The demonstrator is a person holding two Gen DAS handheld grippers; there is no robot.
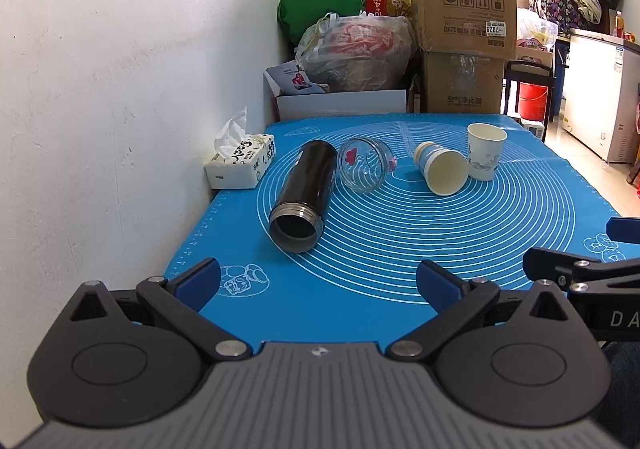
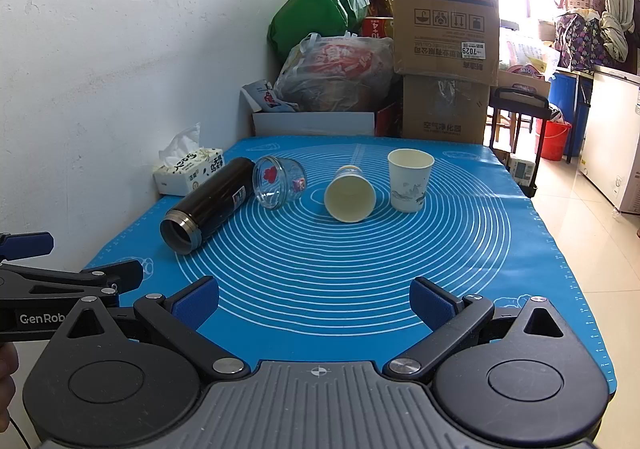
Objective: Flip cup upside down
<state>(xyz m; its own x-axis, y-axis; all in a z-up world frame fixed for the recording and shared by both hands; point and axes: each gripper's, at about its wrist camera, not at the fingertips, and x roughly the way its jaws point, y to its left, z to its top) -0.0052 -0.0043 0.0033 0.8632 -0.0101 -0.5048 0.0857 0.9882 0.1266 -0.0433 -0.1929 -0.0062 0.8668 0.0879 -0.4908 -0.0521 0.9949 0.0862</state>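
Note:
A white paper cup (image 1: 485,151) (image 2: 409,180) stands upright, mouth up, on the blue mat (image 1: 400,249) (image 2: 360,269). A second paper cup (image 1: 440,168) (image 2: 350,195) lies on its side beside it, mouth toward me. A clear glass cup (image 1: 364,165) (image 2: 279,182) and a black flask (image 1: 305,195) (image 2: 210,205) also lie on their sides. My left gripper (image 1: 318,281) is open and empty at the mat's near edge. My right gripper (image 2: 315,299) is open and empty, also well short of the cups.
A tissue box (image 1: 242,161) (image 2: 188,171) sits by the white wall at the mat's far left. Cardboard boxes (image 1: 462,21) (image 2: 444,37) and plastic bags (image 1: 356,49) (image 2: 336,69) are piled behind the table. The table's right edge drops to a tiled floor (image 2: 592,249).

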